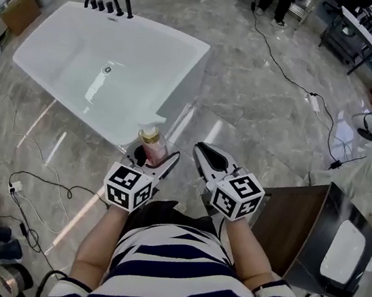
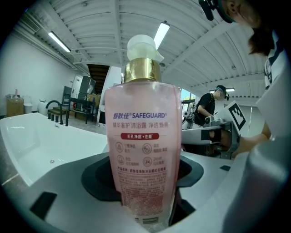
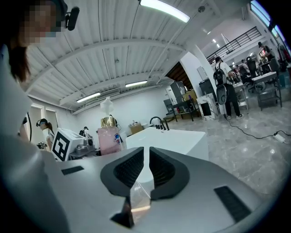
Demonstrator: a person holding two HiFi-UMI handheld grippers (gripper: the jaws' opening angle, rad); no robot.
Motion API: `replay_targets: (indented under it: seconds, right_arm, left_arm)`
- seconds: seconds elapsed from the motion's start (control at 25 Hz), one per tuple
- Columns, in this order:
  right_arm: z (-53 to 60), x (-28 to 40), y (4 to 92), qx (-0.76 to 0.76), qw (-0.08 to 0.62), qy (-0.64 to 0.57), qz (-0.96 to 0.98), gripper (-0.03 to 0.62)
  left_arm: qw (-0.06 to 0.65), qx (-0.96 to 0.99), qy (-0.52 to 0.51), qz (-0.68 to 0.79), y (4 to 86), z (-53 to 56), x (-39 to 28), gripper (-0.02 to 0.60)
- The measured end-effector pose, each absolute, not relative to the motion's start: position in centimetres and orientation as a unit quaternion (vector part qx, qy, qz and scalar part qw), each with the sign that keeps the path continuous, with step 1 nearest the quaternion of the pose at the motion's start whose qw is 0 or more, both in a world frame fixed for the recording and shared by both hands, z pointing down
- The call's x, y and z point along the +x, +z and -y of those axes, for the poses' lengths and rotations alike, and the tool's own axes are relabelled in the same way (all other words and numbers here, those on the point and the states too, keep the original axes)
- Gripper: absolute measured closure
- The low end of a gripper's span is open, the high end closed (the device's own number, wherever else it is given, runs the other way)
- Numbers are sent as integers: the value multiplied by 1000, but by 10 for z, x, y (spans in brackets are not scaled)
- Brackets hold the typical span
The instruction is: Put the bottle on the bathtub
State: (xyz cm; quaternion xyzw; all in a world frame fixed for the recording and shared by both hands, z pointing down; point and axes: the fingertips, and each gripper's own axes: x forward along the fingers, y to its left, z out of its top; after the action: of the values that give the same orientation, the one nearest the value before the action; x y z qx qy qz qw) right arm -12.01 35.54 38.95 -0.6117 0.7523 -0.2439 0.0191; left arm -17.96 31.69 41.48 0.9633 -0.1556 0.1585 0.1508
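i am gripping the pink bottle [image 2: 142, 136] in my left gripper [image 1: 153, 160], beside the bathtub [image 1: 159, 29]; right gripper [image 3: 146, 169] jaws together, empty.

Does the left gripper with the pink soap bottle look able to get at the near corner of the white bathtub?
Probably yes. The left gripper, shut on the pink soap bottle, sits just short of the white bathtub at its near corner, with nothing standing between them.
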Motion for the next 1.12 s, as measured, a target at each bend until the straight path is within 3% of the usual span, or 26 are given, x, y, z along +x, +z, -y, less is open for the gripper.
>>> replay_targets:
  seconds: [0.2, 0.64, 1.12]
  right_arm:
    - [-348, -121, 378, -588, 30, -240, -772, 480]
    - [-317, -132, 357, -534, 31, -219, -816, 476]
    - [-241, -108, 350, -501, 27, -224, -836, 420]
  left_arm:
    - [155, 962, 164, 155, 418, -313, -170, 271]
    - [152, 961, 179, 146, 430, -291, -146, 272]
    - [173, 958, 174, 150, 440, -225, -103, 272]
